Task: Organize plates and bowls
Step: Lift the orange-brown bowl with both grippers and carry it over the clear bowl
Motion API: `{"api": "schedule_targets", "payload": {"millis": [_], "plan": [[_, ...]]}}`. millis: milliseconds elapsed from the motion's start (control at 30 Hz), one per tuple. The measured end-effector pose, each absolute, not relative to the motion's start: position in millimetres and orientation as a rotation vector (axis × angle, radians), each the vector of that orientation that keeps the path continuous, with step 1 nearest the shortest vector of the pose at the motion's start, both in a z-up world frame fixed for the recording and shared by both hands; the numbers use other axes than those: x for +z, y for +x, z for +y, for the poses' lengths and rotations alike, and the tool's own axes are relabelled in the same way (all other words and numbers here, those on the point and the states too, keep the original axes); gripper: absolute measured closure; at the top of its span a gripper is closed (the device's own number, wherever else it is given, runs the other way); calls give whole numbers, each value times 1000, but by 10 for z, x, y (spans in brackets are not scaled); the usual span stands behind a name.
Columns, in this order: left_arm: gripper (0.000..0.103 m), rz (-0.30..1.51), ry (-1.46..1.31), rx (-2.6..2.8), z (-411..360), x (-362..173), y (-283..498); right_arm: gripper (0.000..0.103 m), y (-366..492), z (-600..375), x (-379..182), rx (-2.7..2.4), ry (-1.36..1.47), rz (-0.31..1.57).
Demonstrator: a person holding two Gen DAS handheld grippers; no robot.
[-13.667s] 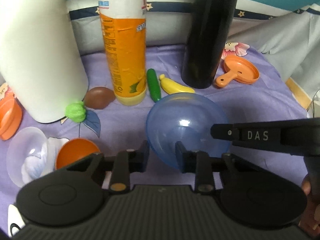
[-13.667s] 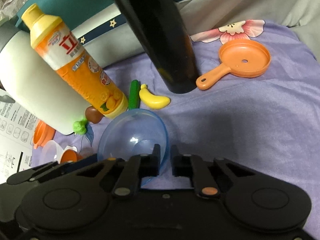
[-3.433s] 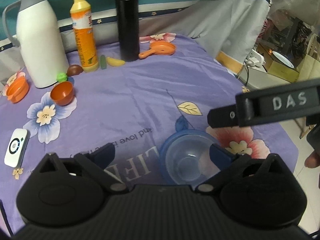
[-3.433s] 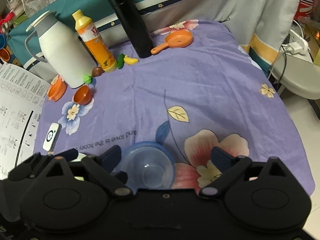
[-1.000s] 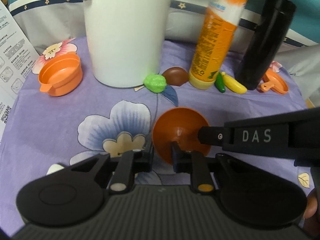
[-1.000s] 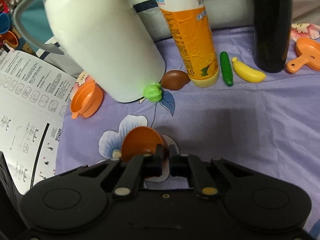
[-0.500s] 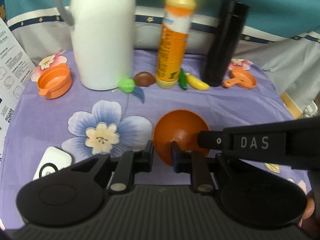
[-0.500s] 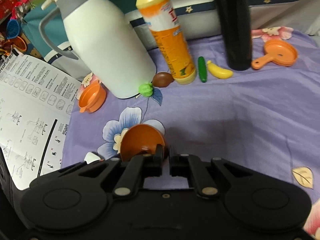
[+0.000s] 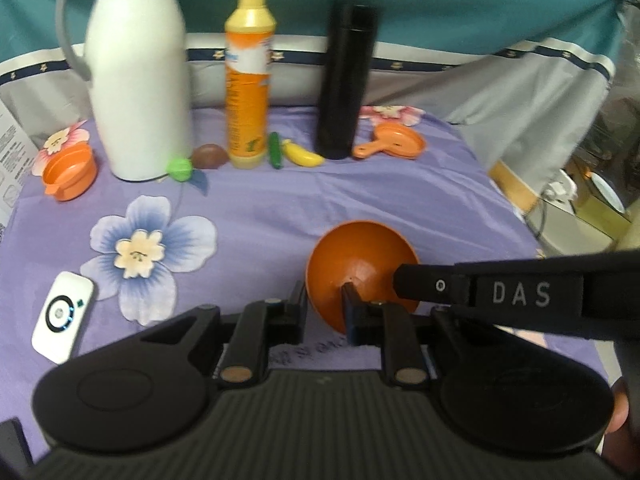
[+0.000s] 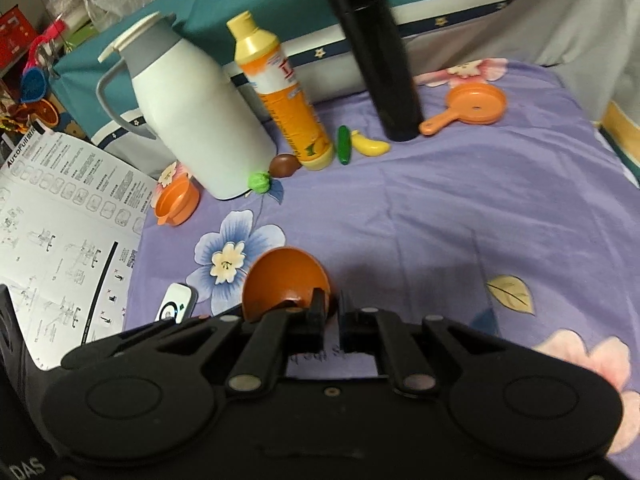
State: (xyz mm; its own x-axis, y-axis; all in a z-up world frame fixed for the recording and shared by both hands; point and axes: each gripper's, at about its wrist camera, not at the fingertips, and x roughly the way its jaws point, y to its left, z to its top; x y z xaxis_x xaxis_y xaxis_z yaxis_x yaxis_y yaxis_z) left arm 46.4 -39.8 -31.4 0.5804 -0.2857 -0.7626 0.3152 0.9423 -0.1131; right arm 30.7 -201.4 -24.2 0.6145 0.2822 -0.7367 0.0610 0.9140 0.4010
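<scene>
Left wrist view: left gripper [image 9: 324,308] angled downward, jaws clamped on the small orange plastic bowl [image 9: 360,258]'s rim; right gripper [image 10: 331,312] pinches the opposite rim.

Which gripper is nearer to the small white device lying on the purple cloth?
Left. The left gripper pinches the orange bowl on the side facing the white device; the right gripper pinches the bowl's other side, farther from the device.
</scene>
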Motion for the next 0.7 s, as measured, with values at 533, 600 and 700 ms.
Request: {"api": "schedule_targets", "payload": {"millis": [533, 600, 700], "plan": [[86, 941, 125, -461, -987, -402, -133, 96, -473, -2644, -301, 79, 453, 909], [86, 953, 140, -471, -1042, -447, -179, 96, -541, -2705, -362, 69, 463, 918], [86, 971, 160, -482, -1103, -519, -232, 96, -621, -2772, -447, 58, 475, 932]]}}
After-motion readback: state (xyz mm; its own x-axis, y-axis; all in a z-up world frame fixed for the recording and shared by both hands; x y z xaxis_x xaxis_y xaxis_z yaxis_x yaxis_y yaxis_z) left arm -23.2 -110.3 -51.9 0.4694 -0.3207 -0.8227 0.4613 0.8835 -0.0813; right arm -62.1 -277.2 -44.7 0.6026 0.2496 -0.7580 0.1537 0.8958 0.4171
